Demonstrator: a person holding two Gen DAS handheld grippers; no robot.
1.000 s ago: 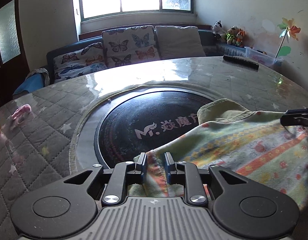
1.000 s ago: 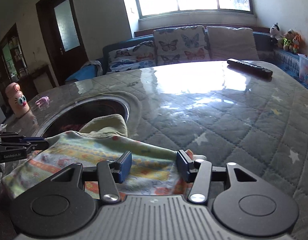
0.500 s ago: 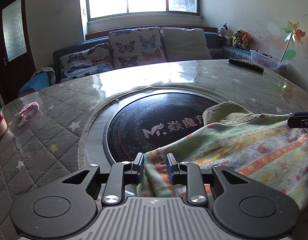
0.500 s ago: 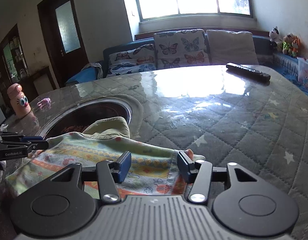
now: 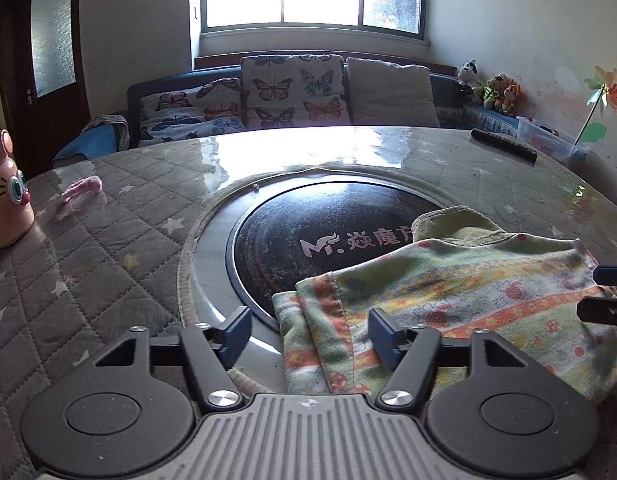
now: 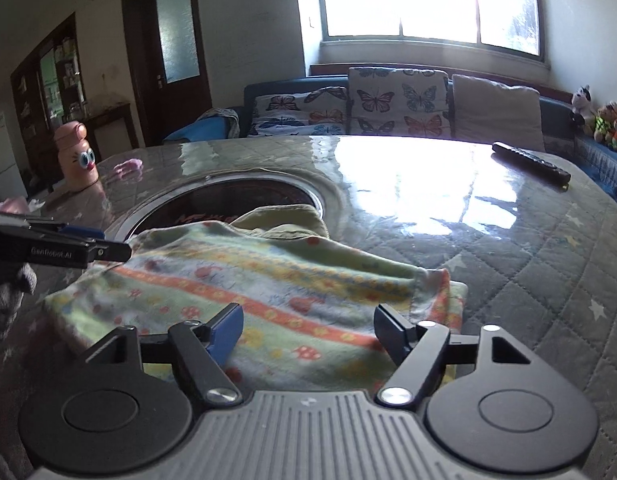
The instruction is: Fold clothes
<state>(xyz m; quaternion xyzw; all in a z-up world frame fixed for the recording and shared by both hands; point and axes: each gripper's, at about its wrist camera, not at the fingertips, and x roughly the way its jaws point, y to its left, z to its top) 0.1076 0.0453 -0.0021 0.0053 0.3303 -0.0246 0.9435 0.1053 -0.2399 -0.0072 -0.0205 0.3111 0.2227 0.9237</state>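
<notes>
Striped cloth was spread on the table; left claw and right claw were held apart, gripping nothing.

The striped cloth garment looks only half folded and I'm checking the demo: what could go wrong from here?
The striped, flower-printed cloth garment lies partly over the round black glass plate; dragging it may undo the fold. Both the left hand-held gripper and right hand-held gripper are open, so nothing pins the layered edge. A wide sweep might knock the black remote control.
</notes>
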